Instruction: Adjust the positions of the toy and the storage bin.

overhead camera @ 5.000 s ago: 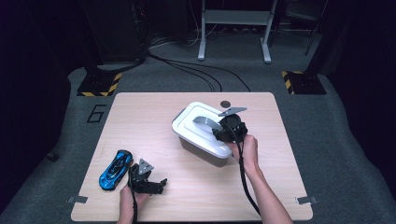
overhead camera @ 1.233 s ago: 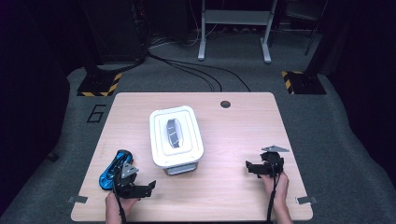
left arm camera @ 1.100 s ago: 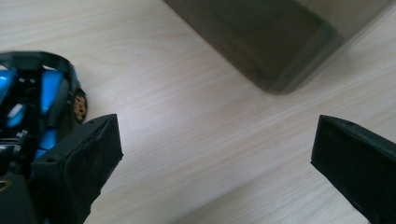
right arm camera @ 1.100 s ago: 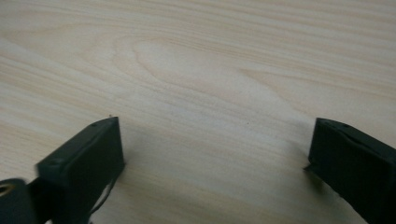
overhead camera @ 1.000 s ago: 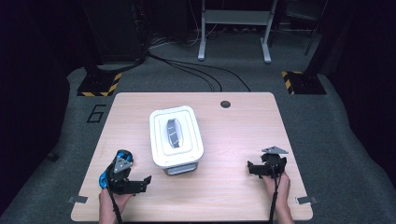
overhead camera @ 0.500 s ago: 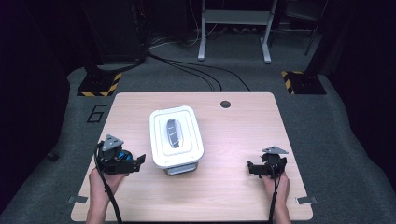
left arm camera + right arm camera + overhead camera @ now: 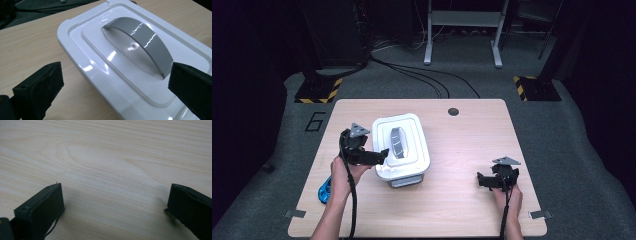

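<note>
The high view looks forward and down from above the person's edge of the table (image 7: 472, 150), taking in the whole top from afar. The left gripper view sits close over the white box (image 7: 130, 65), which the high view shows at ten o'clock of centre (image 7: 401, 147). The right gripper view faces bare wood at close range.

**White box blocks the table's middle-left; the right half lies free**

The white lidded box (image 7: 401, 148) stands left of centre on the table (image 7: 472, 135), its grey handle (image 7: 140, 45) rising from the lid. The left gripper (image 7: 379, 156) sits at the box's left edge, jaws spread, the handle well ahead between them. A blue toy car (image 7: 325, 189) lies near the table's front left edge beside the left hand (image 7: 343, 172). Around the right gripper (image 7: 484, 180), jaws apart, bare wood stretches on all sides.
</note>
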Action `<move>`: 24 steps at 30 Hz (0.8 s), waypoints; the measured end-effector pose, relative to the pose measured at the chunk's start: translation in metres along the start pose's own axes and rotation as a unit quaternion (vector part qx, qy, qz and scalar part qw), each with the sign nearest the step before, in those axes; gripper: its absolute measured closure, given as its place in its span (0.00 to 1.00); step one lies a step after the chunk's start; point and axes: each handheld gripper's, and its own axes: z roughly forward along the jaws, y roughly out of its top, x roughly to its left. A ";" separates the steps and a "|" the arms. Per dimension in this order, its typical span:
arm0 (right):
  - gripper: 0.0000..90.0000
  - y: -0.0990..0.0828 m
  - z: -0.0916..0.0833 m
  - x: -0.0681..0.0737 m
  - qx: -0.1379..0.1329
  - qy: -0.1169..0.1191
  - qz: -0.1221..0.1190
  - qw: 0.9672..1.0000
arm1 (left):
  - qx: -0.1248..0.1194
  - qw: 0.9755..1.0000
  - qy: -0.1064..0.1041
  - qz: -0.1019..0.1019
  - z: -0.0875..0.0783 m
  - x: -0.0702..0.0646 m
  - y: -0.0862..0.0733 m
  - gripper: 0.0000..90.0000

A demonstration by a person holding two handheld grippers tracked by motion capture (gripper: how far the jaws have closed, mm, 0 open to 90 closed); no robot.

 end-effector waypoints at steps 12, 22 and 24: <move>0.00 0.000 0.000 0.000 0.000 0.001 0.000 1.000 | 0.014 1.000 -0.010 0.002 0.030 -0.011 0.030 0.01; 0.01 0.000 0.000 -0.001 -0.001 0.000 0.001 1.000 | 0.039 0.999 -0.014 0.014 0.048 -0.022 0.036 0.34; 0.01 0.000 0.000 -0.001 -0.002 0.000 0.002 1.000 | 0.043 0.999 -0.016 0.019 0.048 -0.025 0.037 0.40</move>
